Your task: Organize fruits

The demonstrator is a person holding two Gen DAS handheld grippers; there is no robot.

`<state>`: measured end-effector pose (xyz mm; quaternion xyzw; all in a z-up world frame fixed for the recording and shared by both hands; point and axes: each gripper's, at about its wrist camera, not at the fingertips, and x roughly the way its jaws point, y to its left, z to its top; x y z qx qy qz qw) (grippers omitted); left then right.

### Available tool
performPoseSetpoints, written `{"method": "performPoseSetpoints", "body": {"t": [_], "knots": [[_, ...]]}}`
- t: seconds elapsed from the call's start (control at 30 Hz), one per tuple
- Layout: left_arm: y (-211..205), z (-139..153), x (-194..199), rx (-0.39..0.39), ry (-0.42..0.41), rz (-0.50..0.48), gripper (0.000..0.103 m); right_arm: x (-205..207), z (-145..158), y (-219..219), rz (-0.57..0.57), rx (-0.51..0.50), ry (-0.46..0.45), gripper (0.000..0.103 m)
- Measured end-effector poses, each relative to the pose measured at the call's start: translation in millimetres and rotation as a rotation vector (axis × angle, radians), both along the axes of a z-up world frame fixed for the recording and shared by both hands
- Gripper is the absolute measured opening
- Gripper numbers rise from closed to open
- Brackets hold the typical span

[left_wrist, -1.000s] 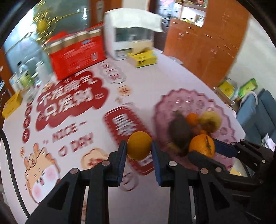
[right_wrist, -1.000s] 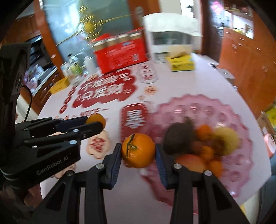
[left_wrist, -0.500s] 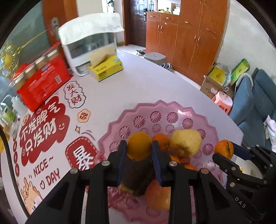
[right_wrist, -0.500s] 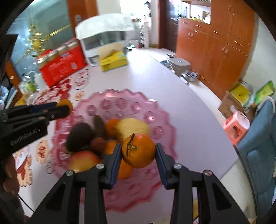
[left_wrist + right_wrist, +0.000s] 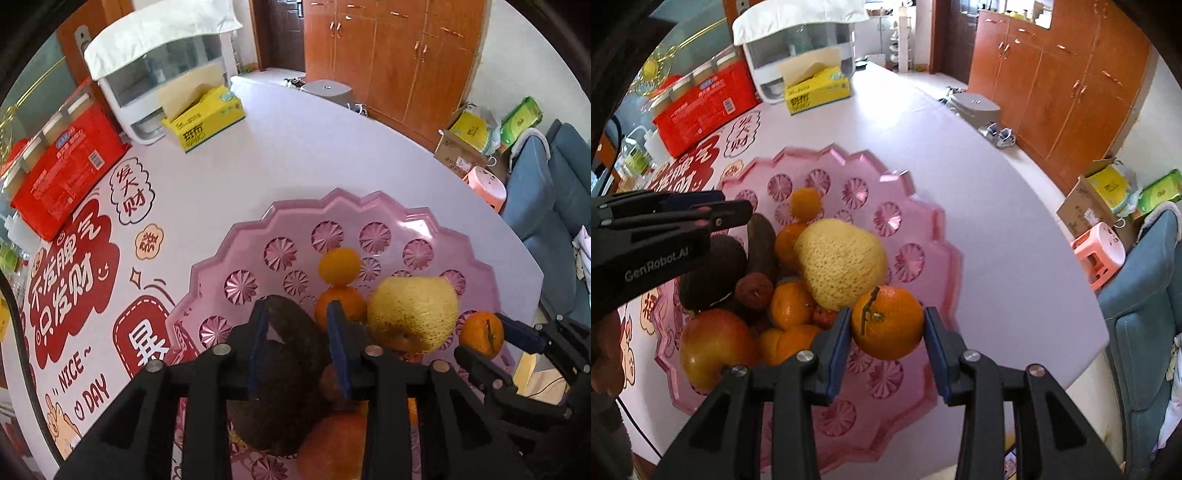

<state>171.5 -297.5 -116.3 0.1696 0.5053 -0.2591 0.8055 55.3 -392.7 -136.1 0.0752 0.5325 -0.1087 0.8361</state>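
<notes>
Right wrist view: the right gripper clamps a stemmed orange between its two blue-padded fingers, above the pink tray at roughly the 5 o'clock sector of the tray. Inside the tray, a large yellow netted fruit sits at centre, touching the stemmed orange at its lower right. A small round orange fruit lies at 12 o'clock from the yellow fruit, apart from both grippers. A red-yellow apple lies at 8 o'clock, with dark brown fruits at 9 o'clock. The left gripper enters from 9 o'clock.

Left wrist view: the left gripper has its jaws parted with nothing between them, positioned over a dark fruit. The small orange fruit rests in the tray beyond the fingertips at 12 o'clock. The tray stands on a white table.
</notes>
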Motion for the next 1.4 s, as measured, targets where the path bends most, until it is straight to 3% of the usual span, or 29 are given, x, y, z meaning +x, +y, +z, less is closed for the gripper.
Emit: {"method": "performPoseSetpoints", "body": {"t": [0.1,0.2,0.4,0.97,1.2,1.4], "knots": [[6.6,-0.2,0.6,0.000,-0.002,0.032,0.068,0.6,-1.6,2.9,0.015,0.018,0.003,0.040],[13.2,2.5,-0.8,-0.013,-0.002,0.053,0.077,1.8,0.2,3.7,0.017,0.037,-0.008,0.041],[26.8,7.3,-7.0,-0.031,0.019,0.086,0.083,-1.6,15.8,4.1,0.017,0.046,-0.075,0.052],[84.0,28.8,-45.0,-0.069,-0.007,0.195,0.093,-11.6,26.9,26.8,0.037,0.062,-0.122,0.052],[123.2,39.4,-70.2,-0.064,-0.038,0.326,0.093,-19.2,34.7,41.6,0.067,0.074,-0.138,0.052],[164.5,69.4,-89.5,-0.056,-0.116,0.482,0.093,-25.5,66.4,60.0,0.121,0.087,-0.206,0.052]]}}
